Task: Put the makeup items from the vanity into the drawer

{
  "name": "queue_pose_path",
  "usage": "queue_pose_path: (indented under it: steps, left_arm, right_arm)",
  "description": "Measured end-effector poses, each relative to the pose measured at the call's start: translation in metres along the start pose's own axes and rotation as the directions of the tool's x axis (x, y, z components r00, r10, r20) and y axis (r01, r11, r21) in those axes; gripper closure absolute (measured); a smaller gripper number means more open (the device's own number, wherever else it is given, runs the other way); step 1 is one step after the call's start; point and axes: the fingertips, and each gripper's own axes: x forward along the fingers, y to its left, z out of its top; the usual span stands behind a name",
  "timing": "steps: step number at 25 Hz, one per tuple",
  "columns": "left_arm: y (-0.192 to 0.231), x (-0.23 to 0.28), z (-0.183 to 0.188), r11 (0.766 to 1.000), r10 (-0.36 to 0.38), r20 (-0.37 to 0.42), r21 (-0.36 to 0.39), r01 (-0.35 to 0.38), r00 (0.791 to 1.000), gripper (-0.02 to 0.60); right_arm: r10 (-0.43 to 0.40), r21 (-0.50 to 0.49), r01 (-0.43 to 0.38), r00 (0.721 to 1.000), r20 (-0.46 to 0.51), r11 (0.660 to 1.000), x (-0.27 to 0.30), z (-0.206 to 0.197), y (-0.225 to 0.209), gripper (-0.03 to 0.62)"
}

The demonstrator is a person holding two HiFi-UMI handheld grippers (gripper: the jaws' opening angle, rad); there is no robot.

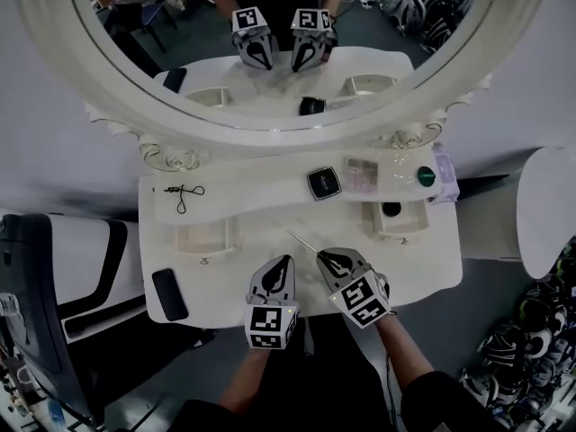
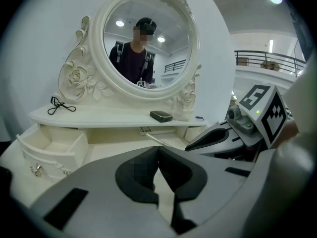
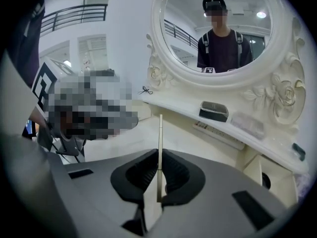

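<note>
My right gripper (image 1: pixel 322 257) is shut on a thin pale makeup stick (image 1: pixel 301 241), which juts up and left over the tabletop. In the right gripper view the stick (image 3: pixel 160 138) stands upright between the closed pads. Just to its left, my left gripper (image 1: pixel 284 262) is shut with nothing in it, and its pads meet in the left gripper view (image 2: pixel 158 150). On the vanity shelf lie a black compact (image 1: pixel 323 182), a clear palette (image 1: pixel 362 175) and a green-capped bottle (image 1: pixel 426 176). The right drawer (image 1: pixel 407 226) is open with a round black item (image 1: pixel 391 210) inside.
The left drawer (image 1: pixel 202 237) also stands open. A black cord (image 1: pixel 184 192) lies on the shelf's left end, and a black phone (image 1: pixel 169 293) sits at the table's front left corner. The big round mirror (image 1: pixel 297 52) rises behind the shelf.
</note>
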Motion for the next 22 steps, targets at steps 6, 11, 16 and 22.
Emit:
queue_pose_path:
  steps: [6,11,16,22]
  left_arm:
    - [-0.009,-0.011,0.022,1.0,-0.016,0.034,0.011,0.016,0.999,0.566]
    - [-0.023,-0.017,0.047,0.998,-0.048,0.08,0.038,0.046,0.996,0.566]
    - [-0.044,-0.017,0.071,0.992,-0.103,0.115,0.08,0.094,0.988,0.566]
    - [-0.07,-0.01,0.08,0.979,-0.176,0.115,0.122,0.161,0.978,0.566]
  right_arm:
    - [-0.053,0.053,0.049,0.995,0.08,0.997,-0.023,0.021,-0.002,0.549]
    - [-0.117,0.099,0.1,0.977,0.179,0.99,-0.05,0.041,-0.009,0.549]
    - [-0.173,0.125,0.147,0.956,0.238,0.981,-0.076,0.057,-0.016,0.549]
    - [-0.239,0.139,0.209,0.937,0.257,0.968,-0.099,0.055,-0.027,0.549]
